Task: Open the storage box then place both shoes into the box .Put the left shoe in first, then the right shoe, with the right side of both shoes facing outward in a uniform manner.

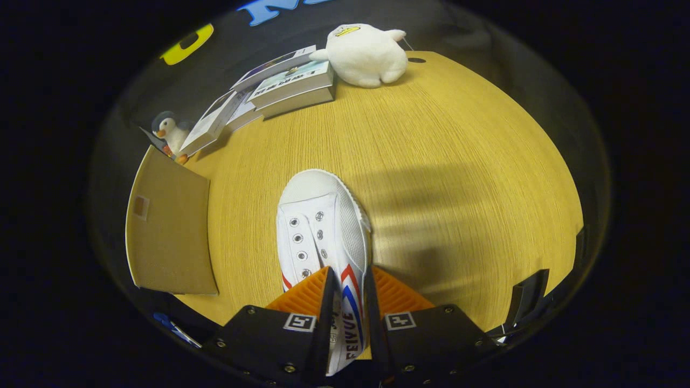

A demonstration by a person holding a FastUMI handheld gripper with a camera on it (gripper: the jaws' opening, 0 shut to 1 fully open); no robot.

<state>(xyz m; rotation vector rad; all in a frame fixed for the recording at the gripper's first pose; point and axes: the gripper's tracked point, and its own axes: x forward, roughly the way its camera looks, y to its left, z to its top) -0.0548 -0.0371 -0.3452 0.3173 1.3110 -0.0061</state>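
A white canvas shoe (pixel 321 226) with red and blue side stripes points away from me over the wooden table (pixel 431 161). My gripper (pixel 349 280) is shut on the shoe's side wall near the heel, one finger inside the opening and one outside. The toe reaches out beyond the fingertips. To the left of the shoe lies a tan flat panel (pixel 170 226), the storage box or its lid; I cannot tell which.
A stack of books (pixel 280 86) lies at the table's far side, with a white plush duck (pixel 366 54) beside it. A small penguin toy (pixel 170 132) stands near the tan panel's far corner. A dark object (pixel 528 296) sits at the near right edge.
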